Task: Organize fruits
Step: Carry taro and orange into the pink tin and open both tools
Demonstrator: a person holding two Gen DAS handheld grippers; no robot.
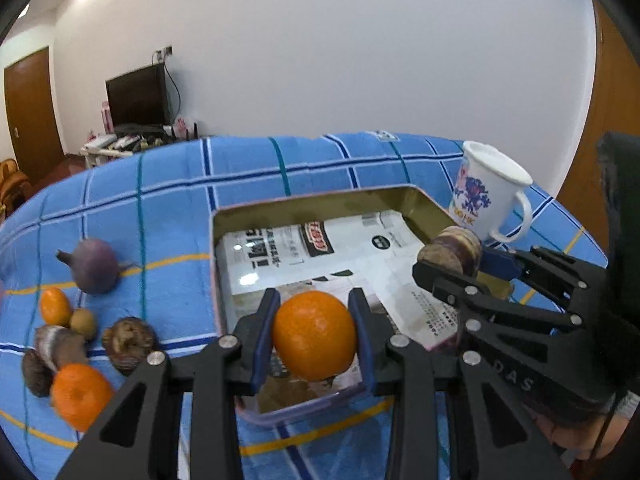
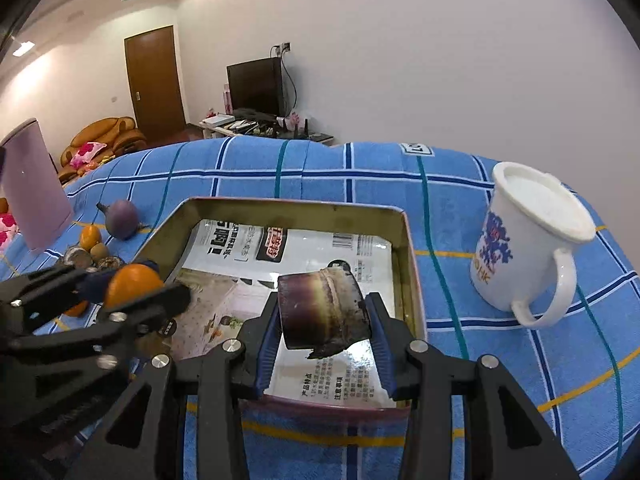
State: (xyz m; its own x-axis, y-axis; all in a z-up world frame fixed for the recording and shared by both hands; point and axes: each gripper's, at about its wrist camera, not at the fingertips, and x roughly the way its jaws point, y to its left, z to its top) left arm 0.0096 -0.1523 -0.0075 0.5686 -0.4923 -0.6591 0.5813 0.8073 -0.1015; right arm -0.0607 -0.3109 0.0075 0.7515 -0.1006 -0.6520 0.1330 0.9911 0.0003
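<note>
The left tool (image 1: 315,334) pinches a smooth, glossy orange (image 1: 315,335) between its blue pads, above the near edge of the open tin box (image 1: 256,210). The right tool (image 2: 325,322) grips a stubby purple-brown root chunk (image 2: 322,310) with pale bands and a cut flat end, over the box's paper lining. At nine o'clock on the blue checked surface (image 1: 168,184) lie more oranges (image 1: 80,396); at two o'clock stands a white mug (image 2: 528,248).
</note>
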